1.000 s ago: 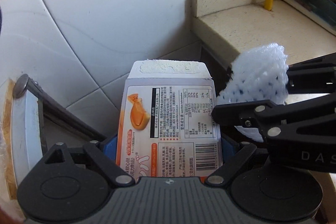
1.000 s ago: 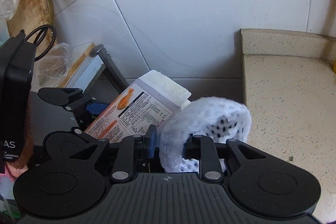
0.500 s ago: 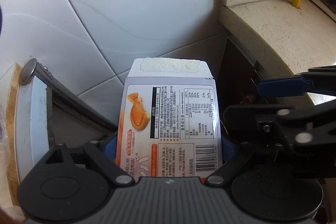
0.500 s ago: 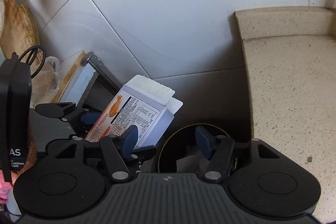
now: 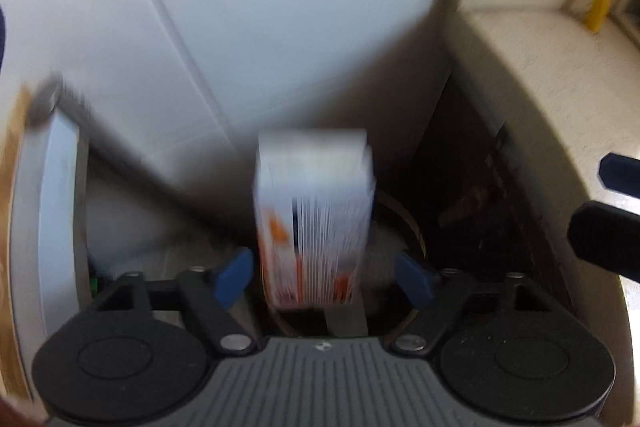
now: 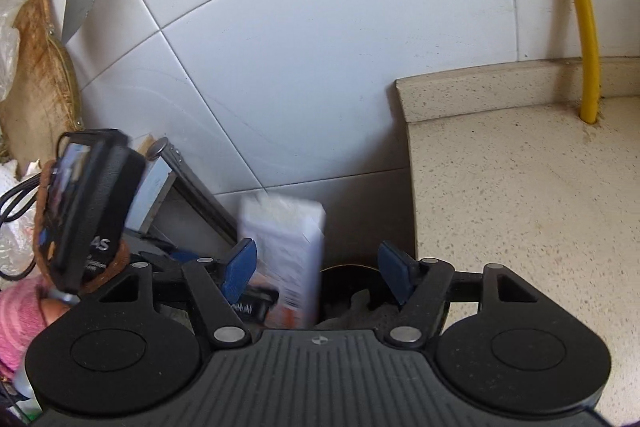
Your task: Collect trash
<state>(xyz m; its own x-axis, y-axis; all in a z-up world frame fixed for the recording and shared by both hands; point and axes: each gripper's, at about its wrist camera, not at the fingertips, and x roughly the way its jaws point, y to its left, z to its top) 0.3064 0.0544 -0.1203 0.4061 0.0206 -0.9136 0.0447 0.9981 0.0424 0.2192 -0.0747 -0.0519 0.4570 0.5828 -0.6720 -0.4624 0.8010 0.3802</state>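
A white and orange carton (image 5: 314,223) is blurred between the open blue pads of my left gripper (image 5: 324,277), apart from both pads, over the round dark bin (image 5: 404,227) below. In the right wrist view the carton (image 6: 288,259) stands upright at the bin's (image 6: 352,277) left rim. My right gripper (image 6: 318,271) is open and empty above the bin, where crumpled trash (image 6: 368,311) lies inside. The left gripper's body (image 6: 92,203) shows at left.
A beige stone counter (image 6: 520,195) lies to the right, with a yellow pipe (image 6: 580,15) at its back. White tiled wall (image 6: 300,67) stands behind. A metal-framed panel (image 5: 52,211) leans at left. Plastic bags and a woven item (image 6: 36,75) sit far left.
My left gripper has opened and the carton has left its pads, dropping toward the bin. My right gripper, which let go of the white foam net earlier, has risen slightly.
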